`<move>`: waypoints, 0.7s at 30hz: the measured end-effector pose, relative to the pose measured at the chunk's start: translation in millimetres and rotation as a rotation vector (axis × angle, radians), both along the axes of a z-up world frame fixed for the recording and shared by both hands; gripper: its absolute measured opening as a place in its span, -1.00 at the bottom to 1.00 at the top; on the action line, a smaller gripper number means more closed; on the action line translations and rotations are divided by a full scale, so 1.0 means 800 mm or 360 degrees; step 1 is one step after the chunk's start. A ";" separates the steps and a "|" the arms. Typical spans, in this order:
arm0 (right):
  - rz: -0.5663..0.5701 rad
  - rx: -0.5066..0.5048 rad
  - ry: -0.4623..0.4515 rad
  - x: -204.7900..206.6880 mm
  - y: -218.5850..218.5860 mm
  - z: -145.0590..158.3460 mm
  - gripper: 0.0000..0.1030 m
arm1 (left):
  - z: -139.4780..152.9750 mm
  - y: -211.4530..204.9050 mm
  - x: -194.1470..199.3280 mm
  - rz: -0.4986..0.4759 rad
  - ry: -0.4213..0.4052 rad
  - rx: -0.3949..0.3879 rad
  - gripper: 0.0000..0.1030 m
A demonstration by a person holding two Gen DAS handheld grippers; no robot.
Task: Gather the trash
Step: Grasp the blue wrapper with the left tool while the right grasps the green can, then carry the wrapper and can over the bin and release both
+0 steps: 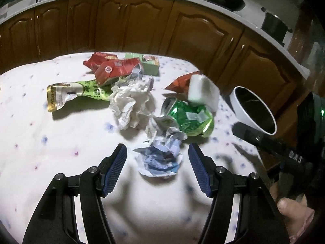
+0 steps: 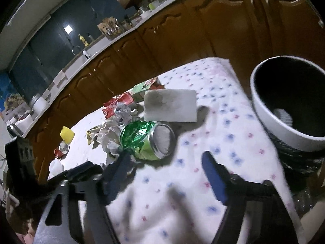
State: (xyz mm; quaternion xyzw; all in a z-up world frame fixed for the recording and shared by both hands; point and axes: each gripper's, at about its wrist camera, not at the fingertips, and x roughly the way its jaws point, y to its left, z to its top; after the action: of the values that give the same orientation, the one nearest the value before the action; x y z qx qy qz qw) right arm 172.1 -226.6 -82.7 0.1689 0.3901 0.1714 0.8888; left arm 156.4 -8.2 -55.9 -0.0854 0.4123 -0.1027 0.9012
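Item 1: my left gripper, jaws apart, holding nothing; a crumpled blue-white wrapper lies between the pads, untouched. Item 2: my right gripper, jaws apart and empty above the dotted tablecloth. Item 3: crushed green can, beside a white sponge block. Item 4: white bin at the table's edge, right of the trash.

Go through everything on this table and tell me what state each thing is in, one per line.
Green can: crushed, on its side.
White paper: crumpled.
Blue-printed paper: crumpled, between the open left gripper fingers, not gripped.
Green pouch: flattened, lying down.
Red carton: crushed.
White sponge: stained grey.
Trash bin: open, something white inside.
Right gripper: open, empty.
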 end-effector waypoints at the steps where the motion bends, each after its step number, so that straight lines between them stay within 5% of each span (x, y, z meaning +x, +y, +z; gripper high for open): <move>1: 0.0008 0.0004 0.0012 0.006 0.005 -0.002 0.18 | -0.004 0.001 0.005 -0.0001 0.0022 -0.0004 0.24; 8: 0.0043 -0.0002 0.0070 0.046 0.033 -0.014 -0.02 | -0.032 0.013 0.029 -0.0021 0.0153 -0.0114 0.23; 12: 0.0043 -0.0050 0.0130 0.060 0.042 -0.025 -0.62 | -0.039 0.012 0.028 -0.0075 0.0172 -0.0166 -0.26; 15: 0.0042 -0.0063 0.0128 0.055 0.040 -0.025 -0.77 | -0.033 0.009 0.021 -0.0104 0.0138 -0.0152 -0.55; 21: 0.0041 -0.0069 0.0078 0.020 0.017 -0.008 -0.79 | -0.013 0.010 0.003 -0.0117 0.0078 -0.0163 -0.66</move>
State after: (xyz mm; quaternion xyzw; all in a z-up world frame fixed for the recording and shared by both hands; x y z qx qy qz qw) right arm 188.1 -213.1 -88.7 0.1488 0.4175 0.1701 0.8801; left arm 159.2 -0.2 -66.6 -0.1187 0.4313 -0.1545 0.8809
